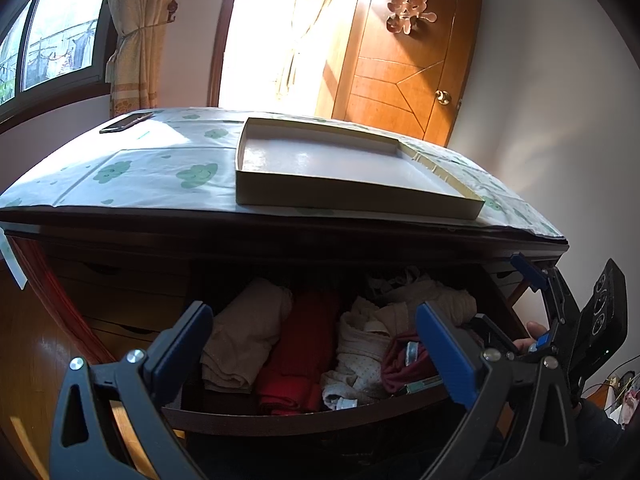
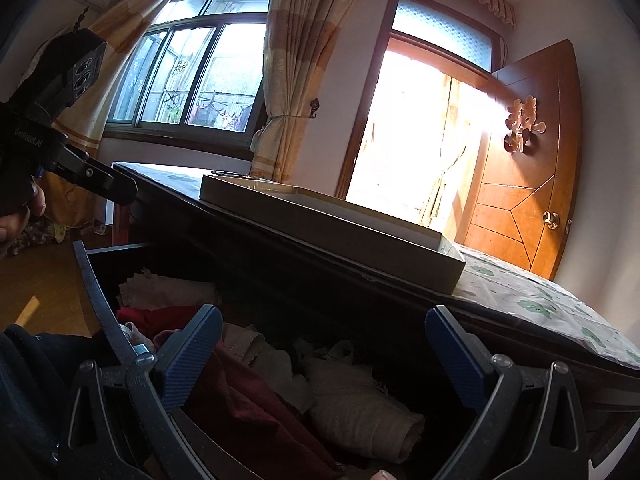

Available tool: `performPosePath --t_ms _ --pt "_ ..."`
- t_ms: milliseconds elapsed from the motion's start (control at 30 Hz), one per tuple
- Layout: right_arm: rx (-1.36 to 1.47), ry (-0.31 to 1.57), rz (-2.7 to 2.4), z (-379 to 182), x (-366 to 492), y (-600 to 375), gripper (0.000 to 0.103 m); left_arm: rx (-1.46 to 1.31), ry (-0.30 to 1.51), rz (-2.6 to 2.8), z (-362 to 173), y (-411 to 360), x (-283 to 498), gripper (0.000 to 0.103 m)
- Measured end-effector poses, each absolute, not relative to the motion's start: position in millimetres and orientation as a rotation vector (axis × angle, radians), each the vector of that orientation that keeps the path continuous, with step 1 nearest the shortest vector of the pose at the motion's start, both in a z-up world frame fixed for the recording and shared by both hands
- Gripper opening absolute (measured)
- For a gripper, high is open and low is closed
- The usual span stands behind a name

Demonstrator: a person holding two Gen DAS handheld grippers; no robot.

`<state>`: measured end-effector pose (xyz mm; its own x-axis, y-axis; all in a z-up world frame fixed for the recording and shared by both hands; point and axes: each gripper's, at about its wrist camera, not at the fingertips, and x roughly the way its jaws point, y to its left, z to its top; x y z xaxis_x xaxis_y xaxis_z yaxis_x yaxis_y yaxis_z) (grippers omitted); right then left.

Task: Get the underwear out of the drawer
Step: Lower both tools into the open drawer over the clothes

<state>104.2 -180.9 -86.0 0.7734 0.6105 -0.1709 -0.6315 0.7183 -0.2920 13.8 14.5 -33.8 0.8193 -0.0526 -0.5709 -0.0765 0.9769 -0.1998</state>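
The dark wooden drawer [image 1: 280, 420] stands pulled out under the dresser top, full of folded underwear: a beige roll [image 1: 244, 340], a red piece [image 1: 300, 356], a cream dotted piece [image 1: 360, 356] and a maroon piece [image 1: 404, 360]. My left gripper [image 1: 316, 352] is open and empty, just above the drawer's front. My right gripper [image 2: 324, 352] is open and empty over the drawer's right end, above a maroon piece [image 2: 248, 404] and a cream roll [image 2: 360, 412]. The right gripper also shows at the drawer's right side in the left wrist view [image 1: 532, 304].
A shallow cardboard box lid [image 1: 340, 168] lies on the dresser top, on a white cloth with green prints [image 1: 160, 172]. A phone [image 1: 126, 122] lies at the far left corner. Smaller shut drawers [image 1: 120, 292] are to the left. A wooden door [image 1: 404, 72] stands behind.
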Motion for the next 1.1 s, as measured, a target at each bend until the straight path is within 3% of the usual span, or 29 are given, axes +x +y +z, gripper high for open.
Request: performPosePath --t_ms 1100 --pt "-0.339 0.261 0.689 -81.1 99.8 -183.6 0.103 -0.209 0.622 0.007 -34.8 11.7 12.8 0.103"
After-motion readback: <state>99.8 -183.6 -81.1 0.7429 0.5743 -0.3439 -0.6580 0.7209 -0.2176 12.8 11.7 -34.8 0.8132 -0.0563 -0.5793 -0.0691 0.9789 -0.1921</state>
